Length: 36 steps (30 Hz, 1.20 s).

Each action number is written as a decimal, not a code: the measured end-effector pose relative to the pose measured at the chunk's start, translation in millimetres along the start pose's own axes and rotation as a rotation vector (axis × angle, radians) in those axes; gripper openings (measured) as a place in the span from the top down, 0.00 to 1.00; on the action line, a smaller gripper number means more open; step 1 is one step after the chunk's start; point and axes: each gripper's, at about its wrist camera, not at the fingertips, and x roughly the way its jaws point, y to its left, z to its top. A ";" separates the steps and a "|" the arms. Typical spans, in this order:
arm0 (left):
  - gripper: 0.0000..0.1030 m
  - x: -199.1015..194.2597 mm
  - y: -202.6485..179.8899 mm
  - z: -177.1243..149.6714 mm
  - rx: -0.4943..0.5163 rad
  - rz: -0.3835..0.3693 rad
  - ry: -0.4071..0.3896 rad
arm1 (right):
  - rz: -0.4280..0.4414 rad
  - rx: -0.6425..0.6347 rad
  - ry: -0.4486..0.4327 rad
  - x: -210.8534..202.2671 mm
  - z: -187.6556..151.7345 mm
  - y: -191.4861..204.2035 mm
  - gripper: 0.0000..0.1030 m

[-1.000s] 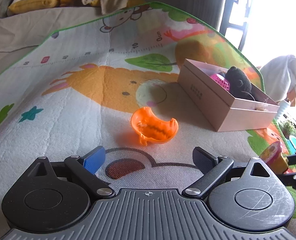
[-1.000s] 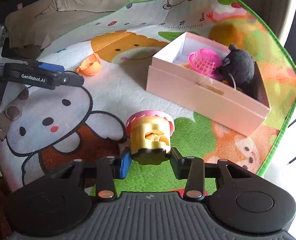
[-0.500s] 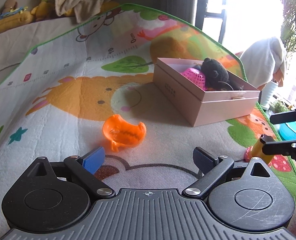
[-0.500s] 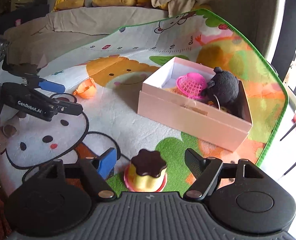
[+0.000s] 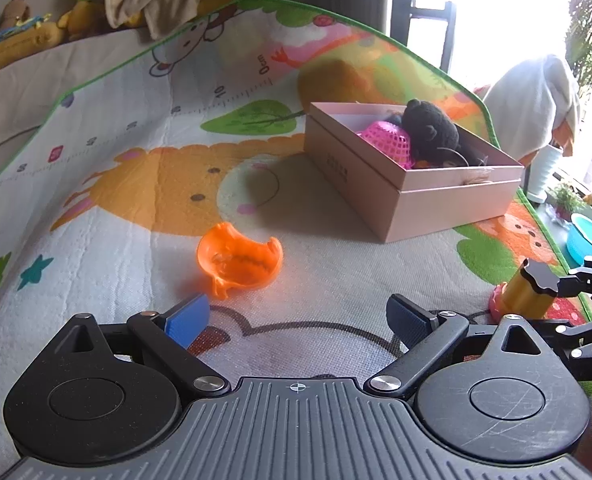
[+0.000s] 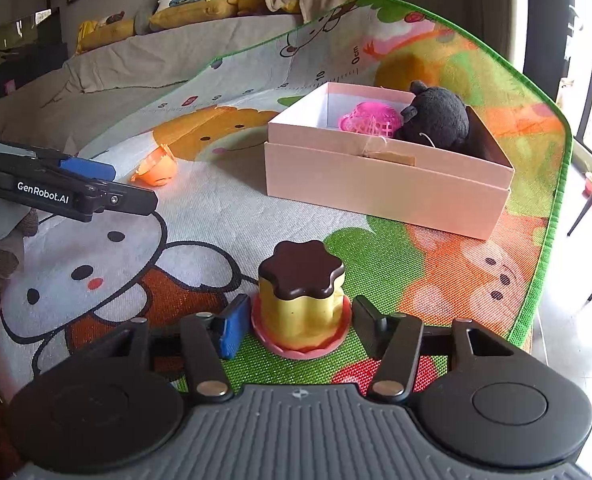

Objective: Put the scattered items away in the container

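Pudding toy stands upright on the play mat between the fingers of your right claw, whose jaws are closing but not yet pressing it. Your left claw hangs open and empty just short of the orange shell piece. The pink box already holds a pink basket and a black plush; these two toys remain.

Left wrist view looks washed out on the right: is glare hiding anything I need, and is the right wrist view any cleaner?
Left wrist view: window glare blows out the upper right, but the pink cardboard box and orange plastic shell stay sharp. Right wrist view: evenly lit, yellow toy pudding with brown top crisp; fisheye bends the mat edge in both.
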 end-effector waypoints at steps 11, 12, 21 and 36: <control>0.05 33.0 5.9 26.1 0.135 0.094 0.033 | 0.005 0.047 -0.017 -0.2 -1.4 -6.4 0.46; 0.05 39.5 6.4 27.2 0.144 0.095 0.046 | 0.005 0.049 -0.017 -0.1 -1.4 -6.7 0.45; 0.35 49.9 3.9 26.9 0.149 0.086 0.069 | 0.006 0.060 -0.013 1.3 -1.0 -7.0 0.39; 0.42 -14.4 -50.5 4.6 0.142 -0.201 0.077 | 0.001 0.031 0.002 -2.0 -2.8 -3.7 0.40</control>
